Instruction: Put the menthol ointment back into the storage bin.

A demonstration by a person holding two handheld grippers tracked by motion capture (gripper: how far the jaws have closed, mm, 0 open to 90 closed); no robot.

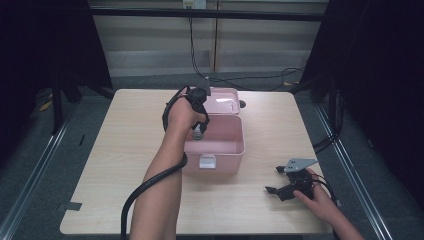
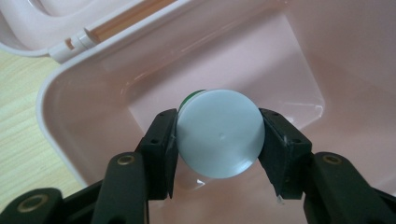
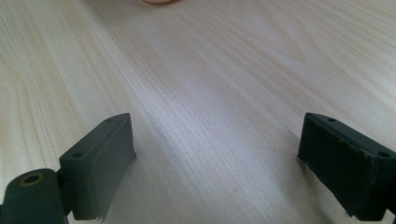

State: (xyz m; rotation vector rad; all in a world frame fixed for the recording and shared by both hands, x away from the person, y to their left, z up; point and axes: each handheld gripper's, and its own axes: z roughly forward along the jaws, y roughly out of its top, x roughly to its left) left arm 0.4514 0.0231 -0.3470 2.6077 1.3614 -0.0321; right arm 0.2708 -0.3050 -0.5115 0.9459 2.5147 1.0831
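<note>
right gripper (image 1: 280,181) rests on the pale wooden bench (image 1: 130,150) at the near right, fingers wide, nothing between them. left gripper (image 2: 219,140) hangs over the open pink plastic box (image 1: 215,150), fingers clamped on the round pale blue-grey cap (image 2: 219,134) of a small green bottle. judged light, rigid and smooth; gripping across the cap's rim suits it, though it could slip. the box interior looks otherwise empty. its lid (image 1: 222,100) lies back behind it.
</note>
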